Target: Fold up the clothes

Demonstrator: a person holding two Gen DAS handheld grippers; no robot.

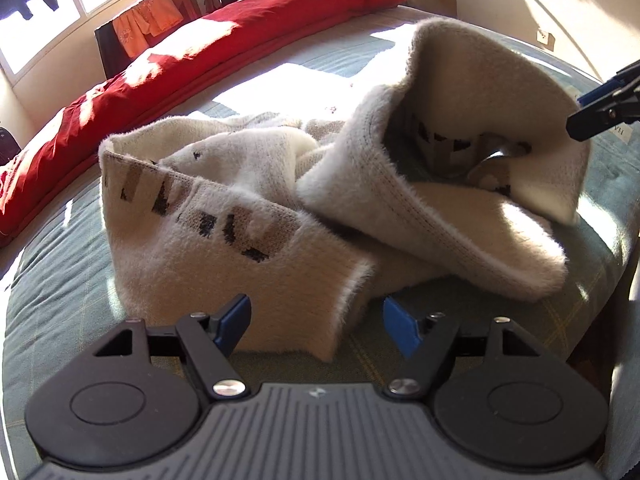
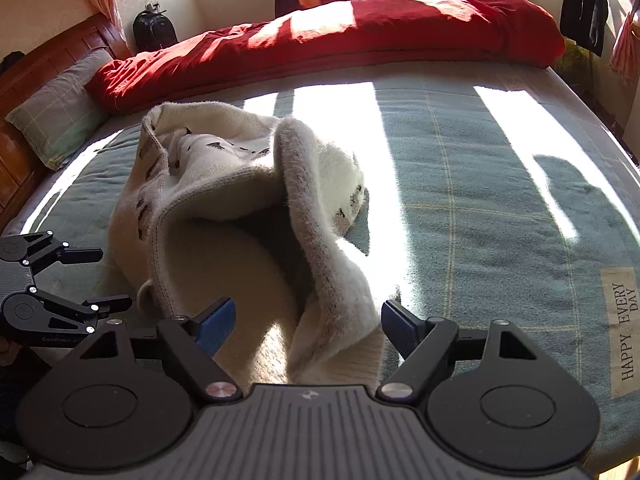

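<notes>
A cream fuzzy knitted garment (image 1: 248,240) with brown and black pattern blocks lies crumpled on the bed; it also shows in the right wrist view (image 2: 240,216). My left gripper (image 1: 316,330) is open, its blue pads on either side of the garment's near corner, low over the bed. My right gripper (image 2: 308,326) is open with a fold of the garment's edge lying between its fingers. The right gripper's fingertips (image 1: 600,110) show at the right edge of the left wrist view, and the left gripper (image 2: 96,280) shows open at the left of the right wrist view.
The bed has a grey-green checked cover (image 2: 480,200) with a "HAPPY EVERY DAY" label (image 2: 624,332). A red duvet (image 2: 340,40) lies along the far side, a pillow (image 2: 56,116) by the wooden headboard. Clothes hang by the window (image 1: 144,24). The bed edge is at right (image 1: 608,280).
</notes>
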